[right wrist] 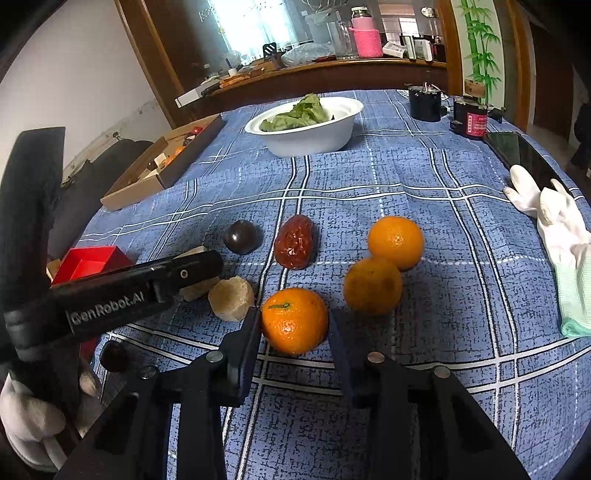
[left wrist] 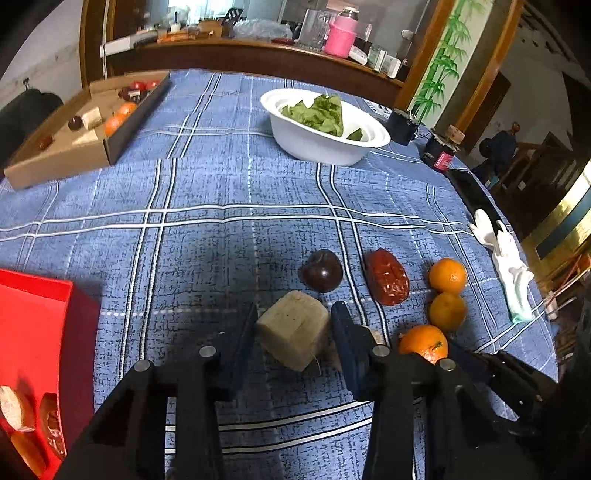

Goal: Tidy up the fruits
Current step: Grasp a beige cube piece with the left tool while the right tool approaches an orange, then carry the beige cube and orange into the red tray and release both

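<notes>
While the left gripper (left wrist: 293,325) sits low over the table, its fingers (left wrist: 245,339) bracket a pale block (left wrist: 293,330); the left finger lies against the block's side and the right one just beside it, so whether they are clenched on it or still released cannot be told. At the right gripper (right wrist: 293,325) the fingers (right wrist: 245,343) flank an orange (right wrist: 294,320) and touch or nearly touch its sides, the fruit resting on the cloth; here too a grip cannot be confirmed. Just beyond that orange lie two more oranges (right wrist: 384,266), touching each other, with a red date (right wrist: 294,242) and a dark plum (right wrist: 242,236) to their left, and a second pale chunk (right wrist: 231,298) beside the left gripper's body. A red box (left wrist: 33,332) stands at the near left, holding some pieces. Everything rests on a blue plaid cloth (left wrist: 221,192) covering the table. Farther out are a white bowl (left wrist: 325,146) of green leaves, a cardboard tray (left wrist: 62,147) of fruit on the far left, two dark jars (right wrist: 469,118) and white gloves (right wrist: 554,225) at the right edge. Behind the table runs a wooden counter (left wrist: 240,51) crowded with items, including a pink bottle (left wrist: 341,33), and a bamboo painting (left wrist: 443,62) marks the wall.
</notes>
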`<state>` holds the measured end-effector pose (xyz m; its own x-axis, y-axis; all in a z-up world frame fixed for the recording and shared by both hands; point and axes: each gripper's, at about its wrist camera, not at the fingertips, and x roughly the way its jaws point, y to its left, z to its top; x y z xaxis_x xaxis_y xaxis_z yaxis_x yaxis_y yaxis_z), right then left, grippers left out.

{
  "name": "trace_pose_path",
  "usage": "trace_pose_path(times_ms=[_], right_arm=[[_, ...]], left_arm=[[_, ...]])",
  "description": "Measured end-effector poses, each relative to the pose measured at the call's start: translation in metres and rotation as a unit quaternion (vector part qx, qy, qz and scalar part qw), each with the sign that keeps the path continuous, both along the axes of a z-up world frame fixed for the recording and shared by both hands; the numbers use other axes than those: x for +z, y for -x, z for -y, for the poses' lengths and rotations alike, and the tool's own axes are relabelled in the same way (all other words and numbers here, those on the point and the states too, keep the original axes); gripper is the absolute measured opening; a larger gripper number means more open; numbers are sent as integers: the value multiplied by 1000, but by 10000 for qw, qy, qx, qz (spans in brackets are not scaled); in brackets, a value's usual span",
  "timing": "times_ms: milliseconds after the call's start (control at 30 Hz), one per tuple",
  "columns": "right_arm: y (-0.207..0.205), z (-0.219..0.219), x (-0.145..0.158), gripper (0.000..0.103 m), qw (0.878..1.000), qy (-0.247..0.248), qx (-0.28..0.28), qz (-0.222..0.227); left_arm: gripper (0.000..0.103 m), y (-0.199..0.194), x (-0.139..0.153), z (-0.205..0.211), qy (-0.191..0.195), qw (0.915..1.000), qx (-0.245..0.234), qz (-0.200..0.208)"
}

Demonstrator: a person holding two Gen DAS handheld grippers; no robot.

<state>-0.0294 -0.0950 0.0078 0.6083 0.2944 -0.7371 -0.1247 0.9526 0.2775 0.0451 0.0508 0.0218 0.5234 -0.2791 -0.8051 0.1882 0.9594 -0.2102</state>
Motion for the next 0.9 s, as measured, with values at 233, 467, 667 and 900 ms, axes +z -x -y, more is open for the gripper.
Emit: trace_pose_path(times_ms=[233,467,667,900], right_arm=[[2,5,1,39,9996,-285,18,11],[9,-2,5,39,9990,-375,195,155],[20,-9,20,39,9970,-545,326,437],[34,-59,41,40,9906,-912,961,345]], left_arm=[[40,19,16,-22,378,9991,199,-26],[40,68,60,-88,824,9935,690,375],[40,114,76,-161,751,9833,1495,718],[40,140,59,-231,632,9706,2222,679]])
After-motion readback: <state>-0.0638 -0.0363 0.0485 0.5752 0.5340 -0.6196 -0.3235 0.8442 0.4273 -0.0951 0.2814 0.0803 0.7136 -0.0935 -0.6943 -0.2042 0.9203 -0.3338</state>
